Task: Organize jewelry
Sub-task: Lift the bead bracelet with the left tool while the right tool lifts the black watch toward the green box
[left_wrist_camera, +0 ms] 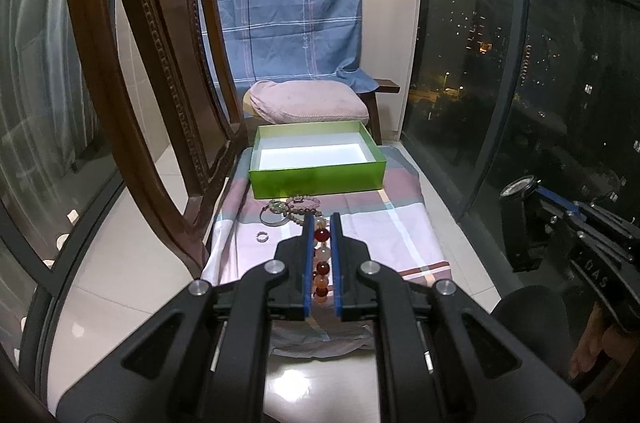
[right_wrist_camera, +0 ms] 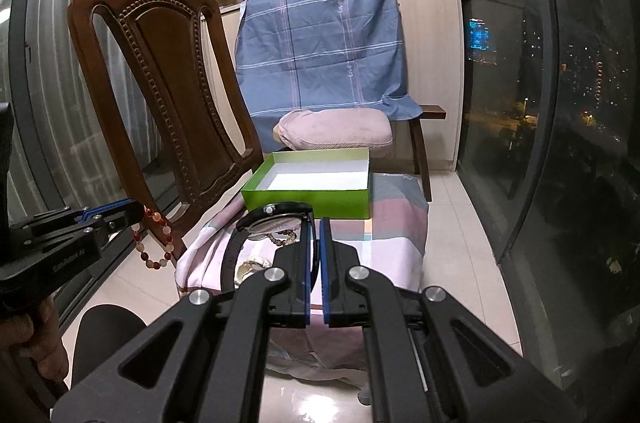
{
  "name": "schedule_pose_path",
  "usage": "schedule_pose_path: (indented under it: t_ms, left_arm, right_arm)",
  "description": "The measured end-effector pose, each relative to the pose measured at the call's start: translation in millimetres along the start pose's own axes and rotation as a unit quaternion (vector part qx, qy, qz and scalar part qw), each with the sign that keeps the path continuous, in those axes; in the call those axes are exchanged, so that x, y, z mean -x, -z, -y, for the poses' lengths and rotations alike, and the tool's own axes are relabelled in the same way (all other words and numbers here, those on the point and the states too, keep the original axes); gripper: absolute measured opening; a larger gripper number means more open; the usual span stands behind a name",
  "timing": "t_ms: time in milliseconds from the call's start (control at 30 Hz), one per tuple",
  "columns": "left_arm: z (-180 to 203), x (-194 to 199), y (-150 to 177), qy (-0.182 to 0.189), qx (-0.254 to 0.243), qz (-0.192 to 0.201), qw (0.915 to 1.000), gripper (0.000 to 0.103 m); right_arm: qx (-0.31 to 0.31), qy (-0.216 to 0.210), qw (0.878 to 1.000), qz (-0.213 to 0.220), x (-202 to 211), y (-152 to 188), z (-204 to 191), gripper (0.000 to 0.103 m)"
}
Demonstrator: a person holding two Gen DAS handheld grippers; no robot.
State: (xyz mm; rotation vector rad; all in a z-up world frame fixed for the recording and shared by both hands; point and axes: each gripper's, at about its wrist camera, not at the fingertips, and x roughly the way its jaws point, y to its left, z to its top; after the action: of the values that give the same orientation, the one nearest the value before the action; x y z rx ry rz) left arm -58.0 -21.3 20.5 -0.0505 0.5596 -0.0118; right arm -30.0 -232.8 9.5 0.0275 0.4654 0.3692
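My left gripper (left_wrist_camera: 322, 220) is shut on a bracelet of red, orange and white beads (left_wrist_camera: 322, 235), which lies between its blue pads. In the right wrist view that bead bracelet (right_wrist_camera: 156, 243) dangles as a loop from the left gripper (right_wrist_camera: 138, 213) at the left edge. My right gripper (right_wrist_camera: 316, 223) is shut on the strap of a black watch (right_wrist_camera: 276, 217), whose face tilts to the left of the fingers. An open green box (left_wrist_camera: 316, 179) with a white inside stands at the far end of the plaid cloth (left_wrist_camera: 380, 223). More bracelets (left_wrist_camera: 298, 205), a bangle (left_wrist_camera: 274, 219) and a small ring (left_wrist_camera: 262, 236) lie on the cloth before the box.
A carved wooden chair (left_wrist_camera: 160, 63) stands close on the left of the cloth-covered stand. Behind the box is an armchair with a pink cushion (left_wrist_camera: 308, 101) and a blue sheet (left_wrist_camera: 288, 23). A dark glass window wall (left_wrist_camera: 520, 83) runs along the right. Pale tiled floor lies around.
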Motion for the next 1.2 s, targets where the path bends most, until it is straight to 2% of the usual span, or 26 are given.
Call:
schedule_pose_path:
  t_ms: [867, 1033, 1200]
  left_arm:
    - [0, -24, -16, 0.007, -0.012, -0.016, 0.9998, 0.008]
    - [0, -41, -31, 0.015, -0.019, -0.018, 0.9995, 0.008]
    - [-4, -72, -59, 0.023, -0.025, -0.019, 0.9992, 0.008]
  right_arm:
    - [-0.017, -0.002, 1.000, 0.003, -14, -4, 13, 0.005]
    - [-0.020, -0.005, 1.000, -0.005, -24, -3, 16, 0.005]
    - [-0.022, -0.011, 1.000, -0.016, -40, 0, 18, 0.005]
